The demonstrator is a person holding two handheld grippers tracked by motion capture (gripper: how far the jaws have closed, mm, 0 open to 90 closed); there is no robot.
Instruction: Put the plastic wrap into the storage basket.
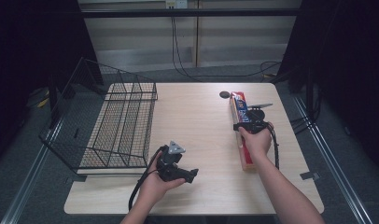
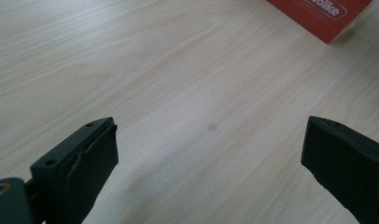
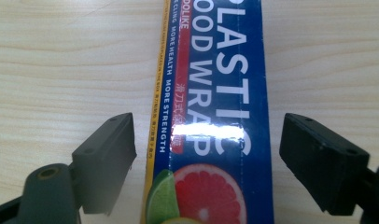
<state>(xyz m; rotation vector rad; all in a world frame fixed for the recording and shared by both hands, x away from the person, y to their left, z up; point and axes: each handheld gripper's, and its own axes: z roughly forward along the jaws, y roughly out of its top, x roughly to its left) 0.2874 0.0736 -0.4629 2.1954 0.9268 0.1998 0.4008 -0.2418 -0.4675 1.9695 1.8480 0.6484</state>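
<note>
High view: pale wood table (image 1: 197, 140) w/ a black wire basket (image 1: 108, 121) on its left part, basket overhanging the table's left edge. A long plastic-wrap box (image 1: 242, 135) lies on the right part, its long axis running away from the person; a small dark round disc (image 1: 224, 94) sits on the table just beside the box's far end.

Right gripper (image 1: 251, 122): held over the box approx. mid-length, pointing down at it. Right gripper view: the 2 black jaws straddle the box (image 3: 215, 116), 1 on each side; a gap of bare table shows between each pad and the box's edge, so the jaws are part-open and not pressing on it. Box top is blue w/ white lettering, a red-and-yellow strip along 1 edge and citrus fruit printed near the jaws.

Left gripper (image 1: 176, 163): held in the left hand (image 1: 155, 184) near the table's front, just right of the basket, well apart from the box. Left gripper view: jaws wide, nothing between them but bare wood; an orange-red corner of the box (image 2: 323, 16) shows at top right.
</note>
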